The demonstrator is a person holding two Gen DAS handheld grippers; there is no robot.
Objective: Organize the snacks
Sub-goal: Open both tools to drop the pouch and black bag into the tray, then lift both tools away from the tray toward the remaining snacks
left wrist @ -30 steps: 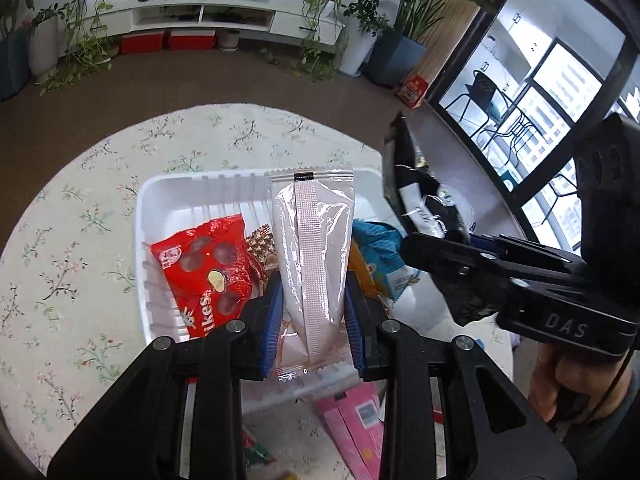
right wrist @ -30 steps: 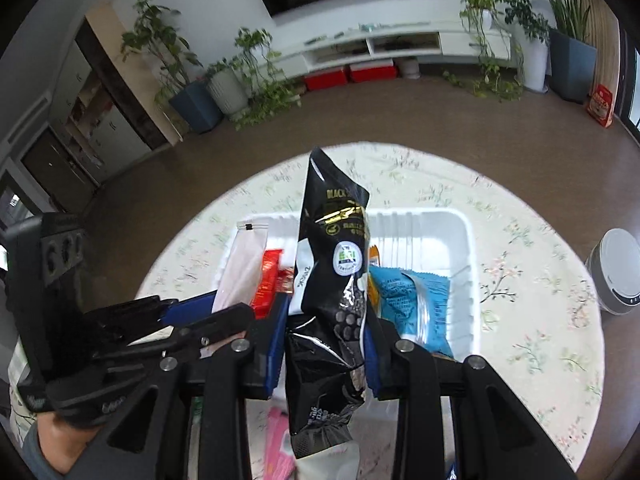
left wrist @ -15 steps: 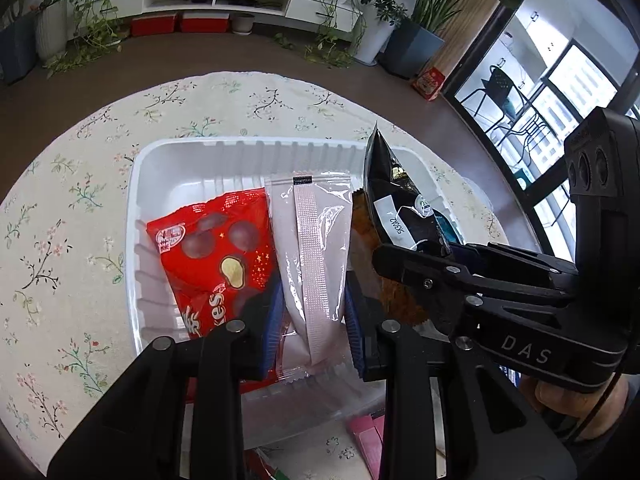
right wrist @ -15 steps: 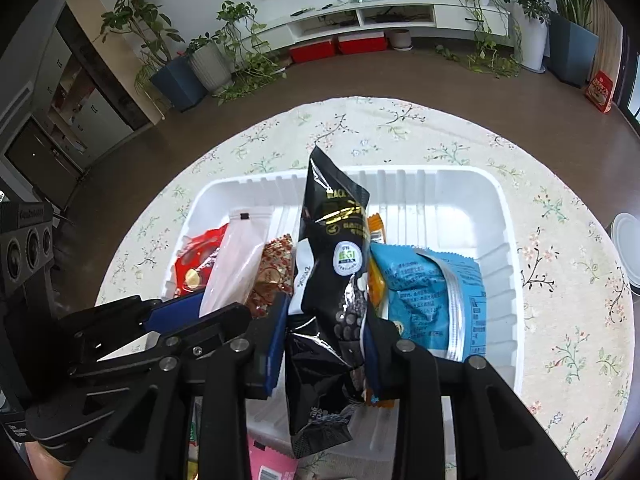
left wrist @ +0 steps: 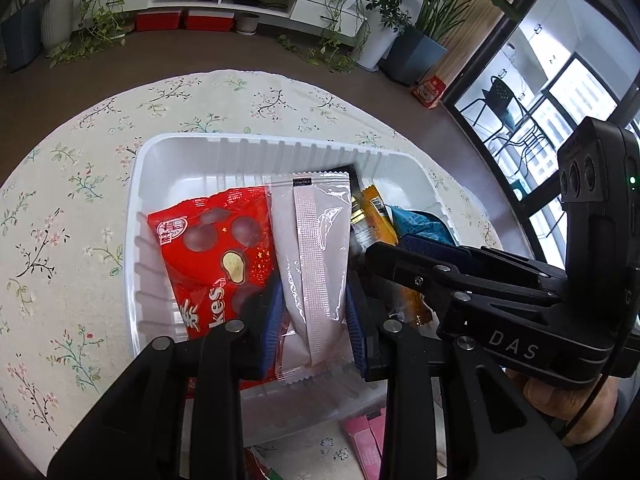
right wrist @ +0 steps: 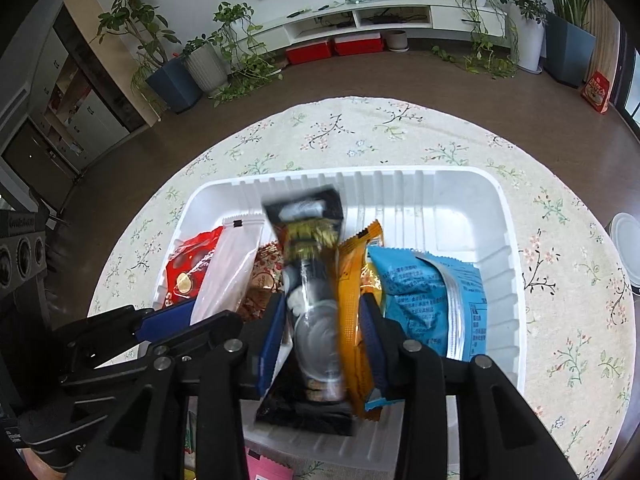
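Observation:
A white plastic tray (left wrist: 136,184) (right wrist: 496,208) sits on the flowered round table. My left gripper (left wrist: 314,320) is shut on a pale clear-fronted packet (left wrist: 316,264), low inside the tray beside a red snack bag (left wrist: 212,248). My right gripper (right wrist: 322,336) has its jaws wider; a black packet (right wrist: 312,280), motion-blurred, lies between them inside the tray with an orange packet (right wrist: 352,280) next to it. A blue bag (right wrist: 428,292) lies to the right. The right gripper's fingers (left wrist: 440,268) also show in the left wrist view.
Pink packets (left wrist: 366,440) lie on the table in front of the tray's near rim. A white round object (right wrist: 626,248) sits off the table's right edge. Plants and a low white TV unit (right wrist: 380,20) stand far behind.
Both grippers have come down into the tray with their packets. The black packet has dropped from upright to lying flat, and the right jaws have spread around it.

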